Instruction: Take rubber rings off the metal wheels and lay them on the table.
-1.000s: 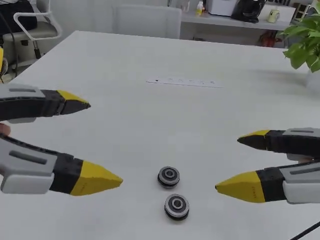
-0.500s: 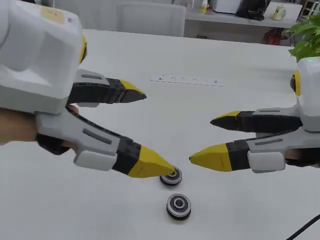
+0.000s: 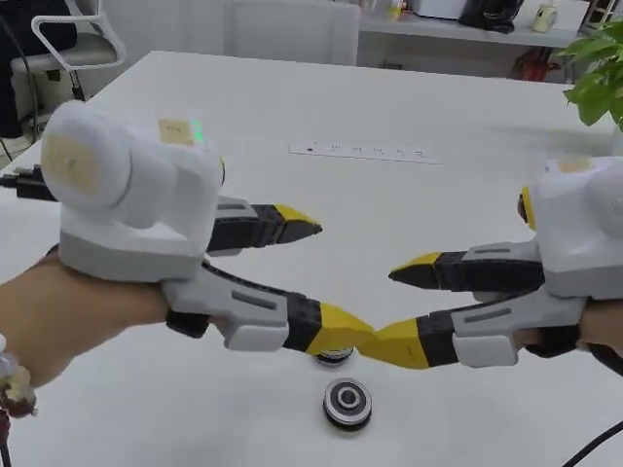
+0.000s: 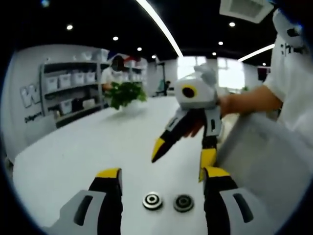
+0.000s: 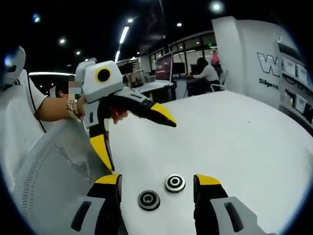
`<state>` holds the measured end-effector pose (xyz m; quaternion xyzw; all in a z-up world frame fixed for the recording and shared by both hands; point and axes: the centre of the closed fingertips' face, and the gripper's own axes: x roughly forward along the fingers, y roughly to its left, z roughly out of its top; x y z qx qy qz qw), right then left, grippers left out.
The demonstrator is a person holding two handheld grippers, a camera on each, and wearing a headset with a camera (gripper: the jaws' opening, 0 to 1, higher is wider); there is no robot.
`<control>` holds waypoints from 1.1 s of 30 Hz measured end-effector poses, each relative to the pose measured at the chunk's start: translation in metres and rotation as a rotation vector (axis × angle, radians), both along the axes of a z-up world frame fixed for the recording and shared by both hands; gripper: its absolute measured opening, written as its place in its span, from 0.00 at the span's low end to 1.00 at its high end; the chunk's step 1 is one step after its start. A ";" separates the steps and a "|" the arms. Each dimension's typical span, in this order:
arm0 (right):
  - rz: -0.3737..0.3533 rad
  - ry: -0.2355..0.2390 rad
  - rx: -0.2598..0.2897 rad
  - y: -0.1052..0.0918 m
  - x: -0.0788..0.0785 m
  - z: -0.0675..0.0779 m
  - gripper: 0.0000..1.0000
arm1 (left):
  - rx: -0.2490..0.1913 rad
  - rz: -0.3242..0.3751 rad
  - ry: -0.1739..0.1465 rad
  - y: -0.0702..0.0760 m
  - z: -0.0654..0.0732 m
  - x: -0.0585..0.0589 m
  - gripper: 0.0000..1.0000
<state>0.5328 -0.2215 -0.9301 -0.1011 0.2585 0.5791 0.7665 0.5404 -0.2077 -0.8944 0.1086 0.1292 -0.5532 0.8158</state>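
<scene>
Two small metal wheels with black rubber rings lie on the white table [image 3: 146, 126]. The near wheel [image 3: 348, 402] lies in plain sight. The far wheel [image 3: 334, 357] is partly hidden under two yellow jaw tips. My left gripper [image 3: 341, 280] comes in from the left, open, and my right gripper [image 3: 384, 306] comes in from the right, open. Their lower jaws almost meet above the far wheel. In the left gripper view both wheels [image 4: 152, 200] [image 4: 183, 202] lie between the open jaws. In the right gripper view the wheels [image 5: 174, 182] [image 5: 148, 199] lie just ahead of the open jaws.
A white power strip [image 3: 360, 151] lies flat further back on the table. A leafy plant [image 3: 599, 68] stands at the far right, and chairs [image 3: 287, 34] stand behind the table. A black cable [image 3: 596, 443] crosses the near right corner.
Both grippers have swung inward from the sides. Their lower jaw tips now nearly touch over the far wheel. The wheels have not moved.
</scene>
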 end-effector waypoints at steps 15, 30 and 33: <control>0.043 0.091 -0.138 -0.018 -0.017 -0.054 0.42 | 0.065 -0.037 0.057 -0.006 -0.044 -0.014 0.54; 0.114 0.050 -0.201 -0.011 -0.025 -0.073 0.33 | 0.163 -0.135 0.106 -0.020 -0.081 -0.035 0.41; 0.126 0.040 -0.211 -0.008 -0.027 -0.076 0.33 | 0.196 -0.160 0.093 -0.021 -0.088 -0.038 0.37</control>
